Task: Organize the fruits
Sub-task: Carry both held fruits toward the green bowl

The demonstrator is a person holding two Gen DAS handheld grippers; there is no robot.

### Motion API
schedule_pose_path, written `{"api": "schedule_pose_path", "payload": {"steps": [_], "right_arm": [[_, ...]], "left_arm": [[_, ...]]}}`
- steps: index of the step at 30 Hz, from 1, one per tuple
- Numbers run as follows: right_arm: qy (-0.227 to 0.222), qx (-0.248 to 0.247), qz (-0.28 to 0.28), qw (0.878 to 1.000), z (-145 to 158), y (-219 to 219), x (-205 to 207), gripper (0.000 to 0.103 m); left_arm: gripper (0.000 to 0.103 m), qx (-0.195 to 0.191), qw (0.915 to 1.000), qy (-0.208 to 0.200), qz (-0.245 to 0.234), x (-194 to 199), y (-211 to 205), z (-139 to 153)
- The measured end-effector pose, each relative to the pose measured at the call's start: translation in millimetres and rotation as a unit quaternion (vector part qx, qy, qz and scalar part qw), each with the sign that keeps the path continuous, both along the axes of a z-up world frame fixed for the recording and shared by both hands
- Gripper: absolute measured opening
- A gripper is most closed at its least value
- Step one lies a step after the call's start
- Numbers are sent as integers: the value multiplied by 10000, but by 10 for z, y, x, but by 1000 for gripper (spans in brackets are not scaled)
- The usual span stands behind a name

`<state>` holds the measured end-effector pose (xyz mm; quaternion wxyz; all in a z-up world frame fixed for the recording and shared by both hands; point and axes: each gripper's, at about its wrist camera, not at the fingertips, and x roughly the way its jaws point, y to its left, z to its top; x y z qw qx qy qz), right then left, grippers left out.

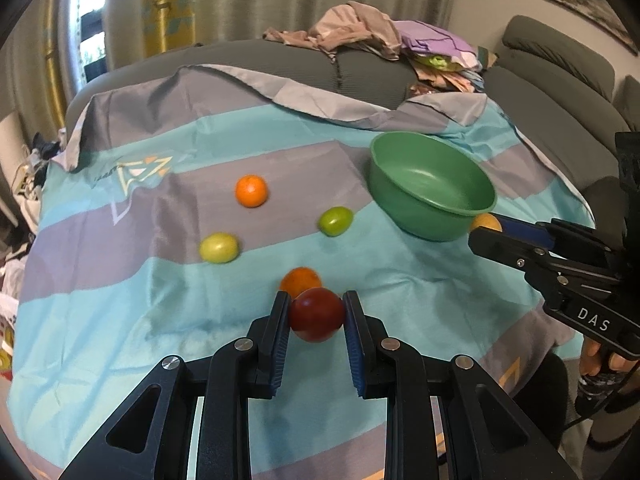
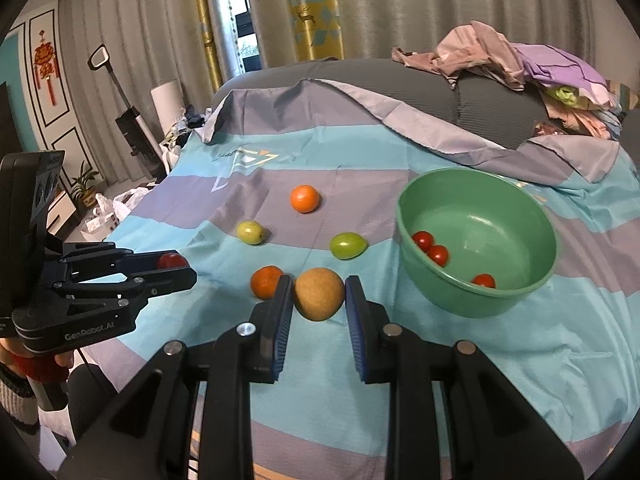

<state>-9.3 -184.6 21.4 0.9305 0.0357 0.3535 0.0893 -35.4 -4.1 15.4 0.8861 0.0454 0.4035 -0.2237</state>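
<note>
My left gripper [image 1: 316, 308] is shut on a red tomato [image 1: 316, 314], held above the striped cloth; it also shows in the right wrist view [image 2: 172, 266]. My right gripper [image 2: 319, 296] is shut on a tan round fruit [image 2: 319, 294], and it shows in the left wrist view [image 1: 486, 230] beside the green bowl [image 1: 432, 184]. The bowl [image 2: 476, 240] holds three small red tomatoes [image 2: 438, 255]. On the cloth lie two oranges [image 2: 305, 199] [image 2: 266, 282] and two green fruits [image 2: 250, 232] [image 2: 348, 246].
The teal and grey striped cloth [image 2: 360, 360] covers a grey sofa. A pile of clothes [image 2: 520, 64] lies behind the bowl. A vacuum [image 2: 132, 128] and bags stand on the floor at left. Curtains hang behind.
</note>
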Motion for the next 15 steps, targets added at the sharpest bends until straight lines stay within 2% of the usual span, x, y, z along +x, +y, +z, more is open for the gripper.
{"api": "schedule_pose_path", "payload": {"steps": [15], "right_arm": [[-86,193,-420,9989,-39,-411,30,27]], "left_arm": [[26,186,9983,-156,-535,212,-584,104]]}}
